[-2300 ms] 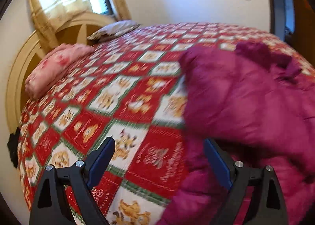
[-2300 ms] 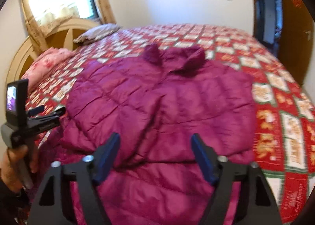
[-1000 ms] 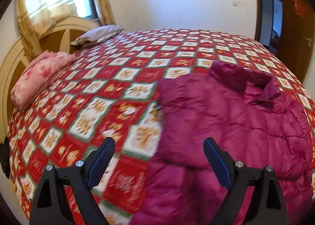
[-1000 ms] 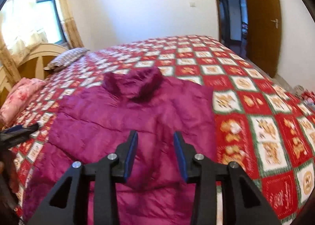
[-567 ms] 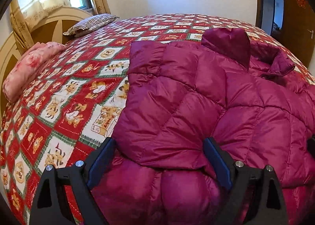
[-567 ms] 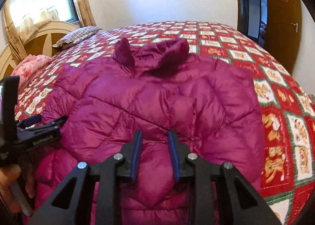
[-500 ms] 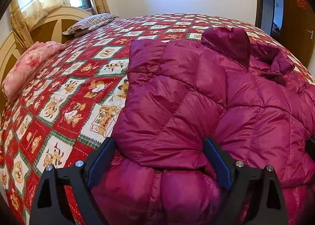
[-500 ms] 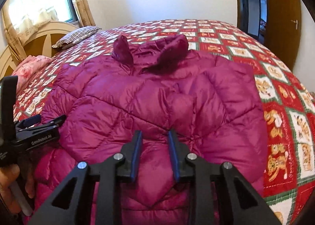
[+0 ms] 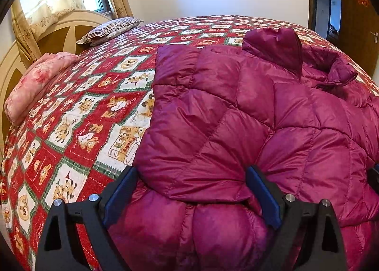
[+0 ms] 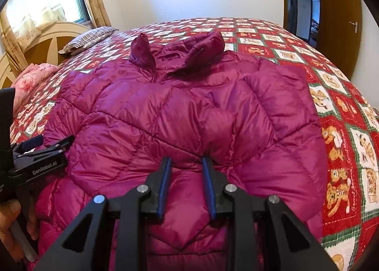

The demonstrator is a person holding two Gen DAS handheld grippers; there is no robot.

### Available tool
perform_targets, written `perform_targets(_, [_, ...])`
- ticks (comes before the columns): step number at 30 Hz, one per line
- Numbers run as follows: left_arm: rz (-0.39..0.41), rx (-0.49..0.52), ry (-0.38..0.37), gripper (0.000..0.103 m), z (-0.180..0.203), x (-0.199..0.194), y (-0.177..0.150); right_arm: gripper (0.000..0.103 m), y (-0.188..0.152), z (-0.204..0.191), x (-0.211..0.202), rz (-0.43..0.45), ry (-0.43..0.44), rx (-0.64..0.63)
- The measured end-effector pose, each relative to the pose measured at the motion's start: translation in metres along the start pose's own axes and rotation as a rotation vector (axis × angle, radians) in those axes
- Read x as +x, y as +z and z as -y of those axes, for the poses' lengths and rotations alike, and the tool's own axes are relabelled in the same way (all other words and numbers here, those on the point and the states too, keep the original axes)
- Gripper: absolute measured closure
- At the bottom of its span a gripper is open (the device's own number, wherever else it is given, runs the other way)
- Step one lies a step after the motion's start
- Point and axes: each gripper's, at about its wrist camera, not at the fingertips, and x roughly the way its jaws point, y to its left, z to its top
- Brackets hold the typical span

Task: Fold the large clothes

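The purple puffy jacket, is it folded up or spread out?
Partly folded. The jacket has its sleeves laid over its front, and its collar sticks up. The hem end is not folded up yet.

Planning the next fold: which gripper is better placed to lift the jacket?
Right. The right gripper has just been closing and has jacket fabric pinched between its jaws. The left gripper only straddles the edge, wide open.
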Motion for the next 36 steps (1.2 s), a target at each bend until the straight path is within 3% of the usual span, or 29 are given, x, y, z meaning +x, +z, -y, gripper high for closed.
perform_targets(26, [0.001,0.008,0.012,0.008,0.002,0.0,-0.001,0.074,-0.002,-0.011,0.003,-0.004,-0.065,-0.052])
perform_targets(32, [-0.036,-0.044,-0.03,0.008,-0.02,-0.026,0.011,0.072,0.002,-0.009,-0.009,0.006,-0.032,-0.059])
perform_targets(34, [0.012,-0.057,-0.053,0.008,-0.032,-0.046,0.022,0.07,0.007,-0.005,-0.02,0.027,-0.015,-0.05])
perform_targets(36, [0.057,-0.069,-0.072,0.008,-0.044,-0.06,0.04,0.056,0.016,0.002,-0.033,0.061,0.008,-0.027])
